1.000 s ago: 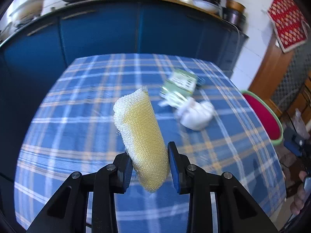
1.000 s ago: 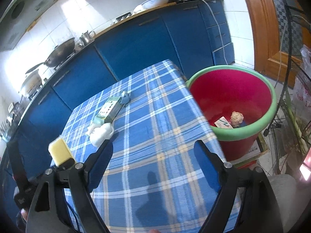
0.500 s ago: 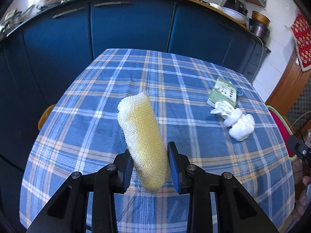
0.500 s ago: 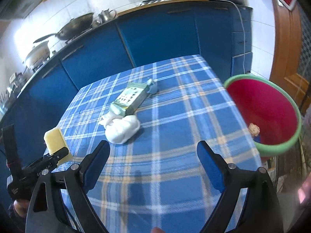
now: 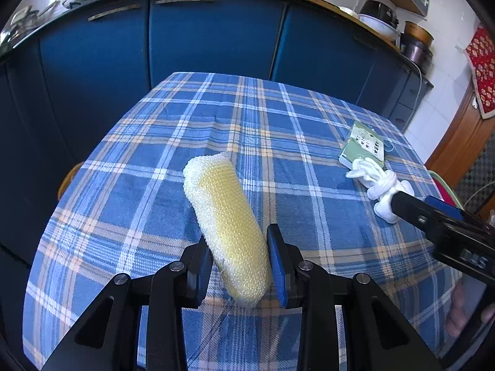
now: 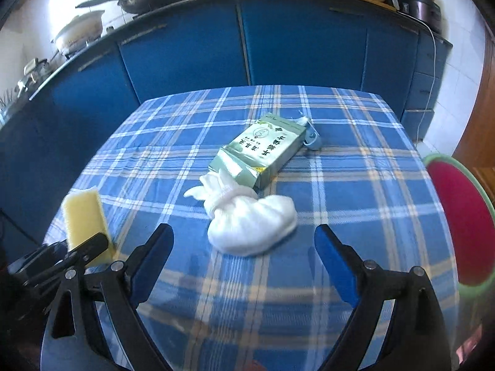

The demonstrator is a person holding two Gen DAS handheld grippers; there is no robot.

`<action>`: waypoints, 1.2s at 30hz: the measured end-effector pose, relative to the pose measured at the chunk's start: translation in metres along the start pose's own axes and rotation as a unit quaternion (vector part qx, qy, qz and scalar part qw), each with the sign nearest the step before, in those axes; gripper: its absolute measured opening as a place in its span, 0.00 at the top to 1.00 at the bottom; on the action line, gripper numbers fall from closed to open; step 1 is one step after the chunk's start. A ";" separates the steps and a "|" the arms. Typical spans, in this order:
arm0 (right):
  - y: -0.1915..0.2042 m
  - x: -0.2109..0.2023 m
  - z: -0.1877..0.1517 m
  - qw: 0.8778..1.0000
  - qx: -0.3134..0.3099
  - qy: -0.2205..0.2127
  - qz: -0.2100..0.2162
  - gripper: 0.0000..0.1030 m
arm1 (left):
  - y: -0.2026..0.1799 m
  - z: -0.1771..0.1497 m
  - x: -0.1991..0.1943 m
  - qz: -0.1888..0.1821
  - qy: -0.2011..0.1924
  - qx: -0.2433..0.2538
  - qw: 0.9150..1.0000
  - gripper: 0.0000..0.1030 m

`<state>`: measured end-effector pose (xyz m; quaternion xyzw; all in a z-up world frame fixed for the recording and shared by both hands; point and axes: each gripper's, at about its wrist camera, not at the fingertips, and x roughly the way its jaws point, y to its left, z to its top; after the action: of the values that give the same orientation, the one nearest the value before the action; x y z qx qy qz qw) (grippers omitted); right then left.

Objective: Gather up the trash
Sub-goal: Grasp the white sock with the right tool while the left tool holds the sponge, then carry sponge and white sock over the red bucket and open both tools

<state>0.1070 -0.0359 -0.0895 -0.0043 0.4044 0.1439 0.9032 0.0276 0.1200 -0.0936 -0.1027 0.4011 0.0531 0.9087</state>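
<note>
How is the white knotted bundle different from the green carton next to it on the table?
The white bundle is soft, rounded and plain, tied at a neck; the green carton is flat, boxy and printed. The bundle lies nearer the open right gripper; the carton lies beyond it. Both rest on the checked tablecloth.

table [image 6: 355,160]: plaid cloth | on it: carton [image 6: 263,151], white bundle [image 6: 250,219]

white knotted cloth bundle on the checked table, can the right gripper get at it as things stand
Probably yes. The right gripper stands wide open and empty, with the white knotted cloth bundle lying just ahead between its fingers. Nothing covers it; the green carton lies at its far end, and the left gripper holds a yellow sponge off to the side.
</note>
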 end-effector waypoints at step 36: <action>-0.054 -0.065 -0.036 0.994 0.086 -0.053 0.037 0.73 | -0.052 0.016 -0.040 -0.105 -0.046 0.032 0.993 0.77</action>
<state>0.0537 -0.1086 -0.0719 0.0956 0.3671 0.1426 0.9142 0.0215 0.0723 -0.0457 -0.1123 0.3478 -0.0512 0.9294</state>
